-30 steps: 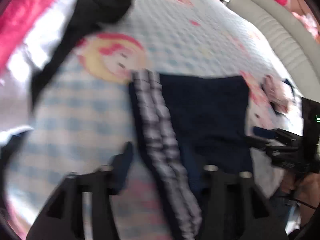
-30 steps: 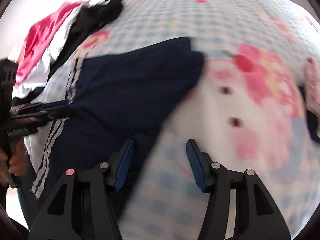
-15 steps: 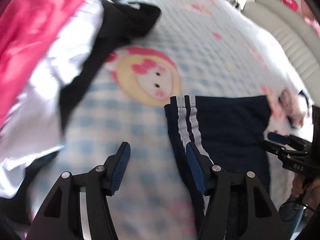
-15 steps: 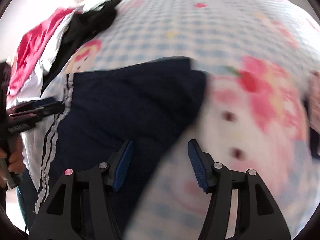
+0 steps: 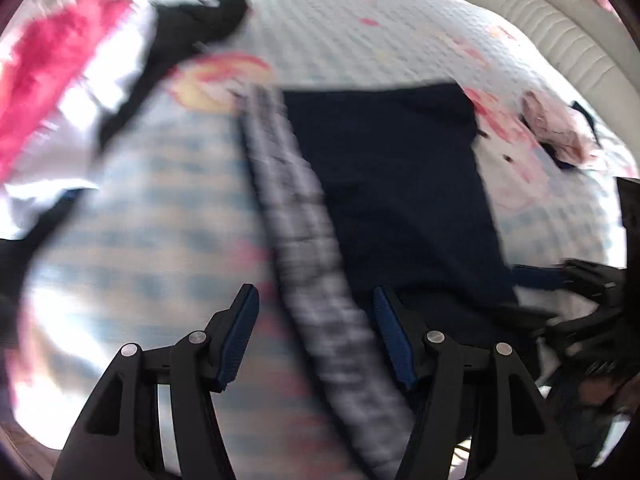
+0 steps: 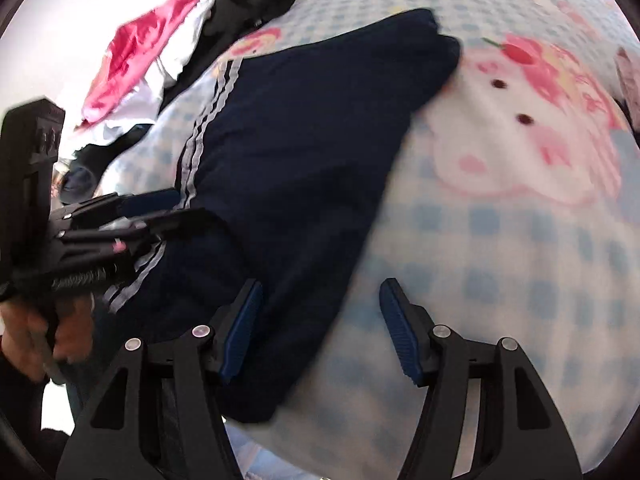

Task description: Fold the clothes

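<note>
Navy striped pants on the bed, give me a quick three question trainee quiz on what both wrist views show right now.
1. True or false: the left tool is clamped shut on the navy pants.
2. Multiple choice: the white side stripes on the pants run along the edge nearer to
A. the pile of pink, white and black clothes
B. the cartoon cat face on the bedspread
C. neither
3. Fill in: the right tool has its jaws ____, straddling the pants' plain edge.

Key: 1 false, its jaws stand open over the striped edge; 2 A; 3 open.
</note>
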